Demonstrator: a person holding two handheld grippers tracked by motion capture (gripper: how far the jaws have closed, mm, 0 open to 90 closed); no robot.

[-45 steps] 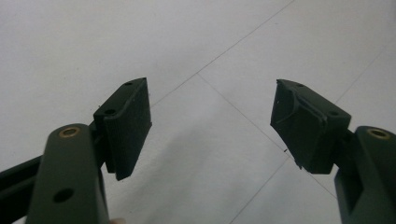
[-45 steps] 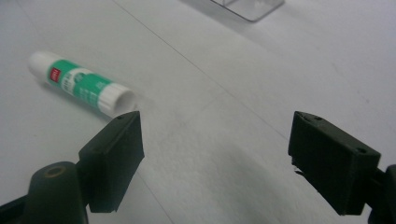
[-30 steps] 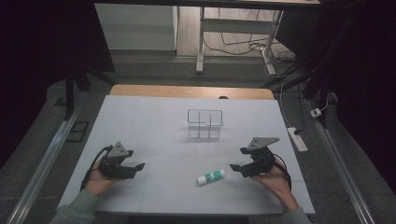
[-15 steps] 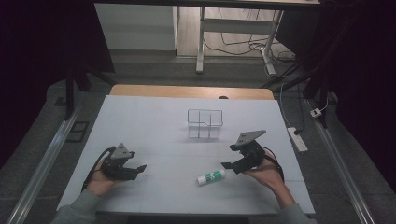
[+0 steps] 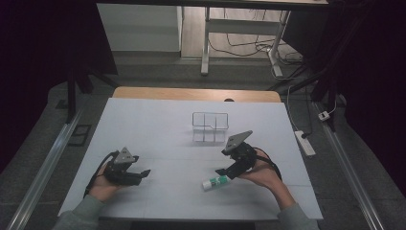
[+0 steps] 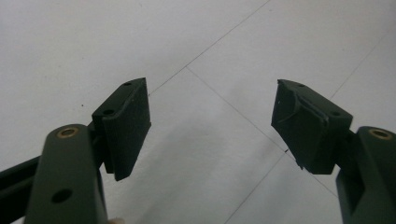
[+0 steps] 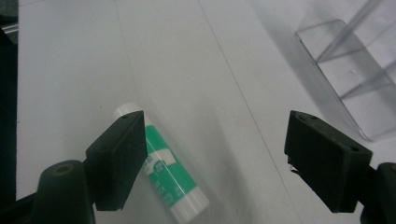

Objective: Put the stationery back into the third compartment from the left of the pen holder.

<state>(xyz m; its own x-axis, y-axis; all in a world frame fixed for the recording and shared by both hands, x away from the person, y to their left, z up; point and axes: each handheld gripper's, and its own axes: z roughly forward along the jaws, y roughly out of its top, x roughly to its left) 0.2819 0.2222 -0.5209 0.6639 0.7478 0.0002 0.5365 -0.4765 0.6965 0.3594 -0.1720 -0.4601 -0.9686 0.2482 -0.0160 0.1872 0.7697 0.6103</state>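
Movement is the main change: your right gripper (image 5: 229, 169) has travelled from the right part of the table (image 5: 158, 124) toward the glue stick (image 5: 216, 182) and now it hangs just above its upper end; one second ago it was well to the side of it. Your left gripper (image 5: 140, 174) has stayed almost in the same place near the left front; its jaws are spread wide over bare table. I judge that you are now in the approach for a pick with the right hand; the grasp is not yet made.

In the right gripper view the jaws are wide apart; the glue stick (image 7: 169, 179) lies beside the left jaw, partly hidden behind it, not centred between the two; you may need to shift sideways before closing.

The stick is a small cylinder with green label and white ends; it lies flat on the table, slanted, near the front edge; the clear plastic organizer (image 5: 209, 126) stands well apart behind it.
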